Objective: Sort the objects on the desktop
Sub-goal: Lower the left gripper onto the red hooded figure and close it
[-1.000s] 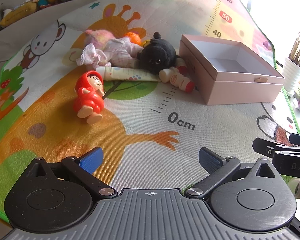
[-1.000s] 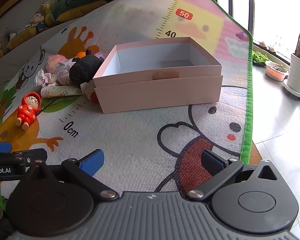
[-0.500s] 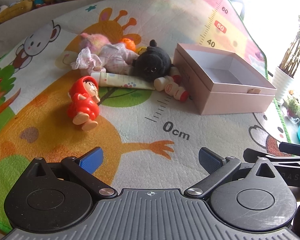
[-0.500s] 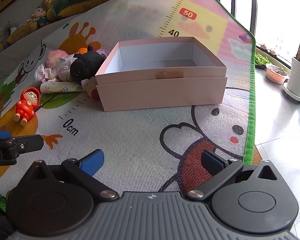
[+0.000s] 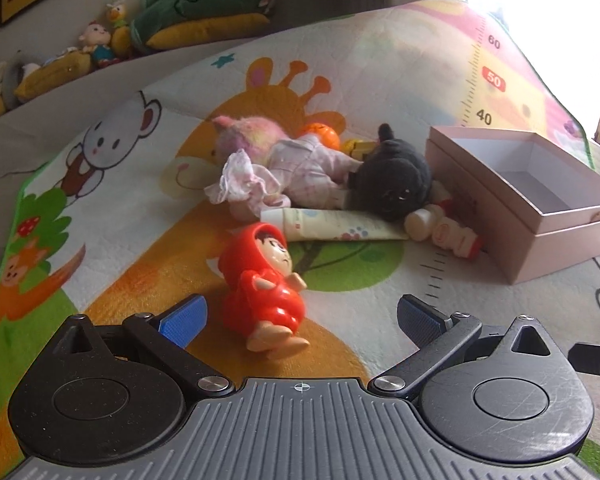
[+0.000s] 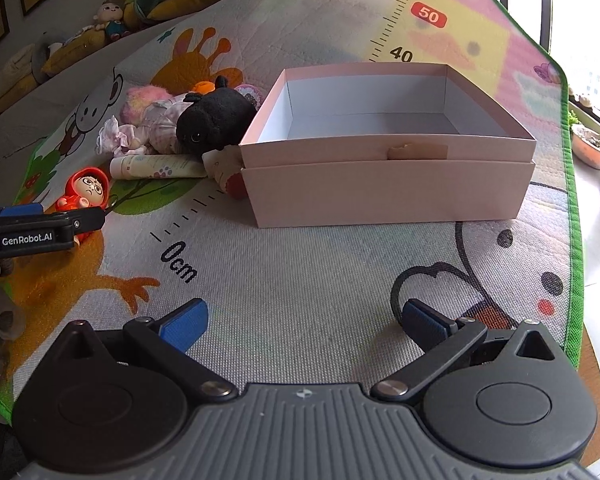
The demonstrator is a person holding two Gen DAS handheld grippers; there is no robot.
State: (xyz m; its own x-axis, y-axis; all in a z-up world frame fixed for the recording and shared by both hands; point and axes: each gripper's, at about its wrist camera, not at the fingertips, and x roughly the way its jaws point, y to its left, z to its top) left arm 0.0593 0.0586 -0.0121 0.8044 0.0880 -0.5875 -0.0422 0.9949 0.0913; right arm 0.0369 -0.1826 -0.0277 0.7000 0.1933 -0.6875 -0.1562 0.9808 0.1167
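Left gripper (image 5: 300, 316) nearer red doll (image 5: 266, 280)

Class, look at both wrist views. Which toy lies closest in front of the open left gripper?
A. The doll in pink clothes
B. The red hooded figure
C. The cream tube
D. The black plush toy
B: the red hooded figure lies on the mat just ahead of the left gripper, between its spread fingers, while the other toys sit farther back by the pink box.
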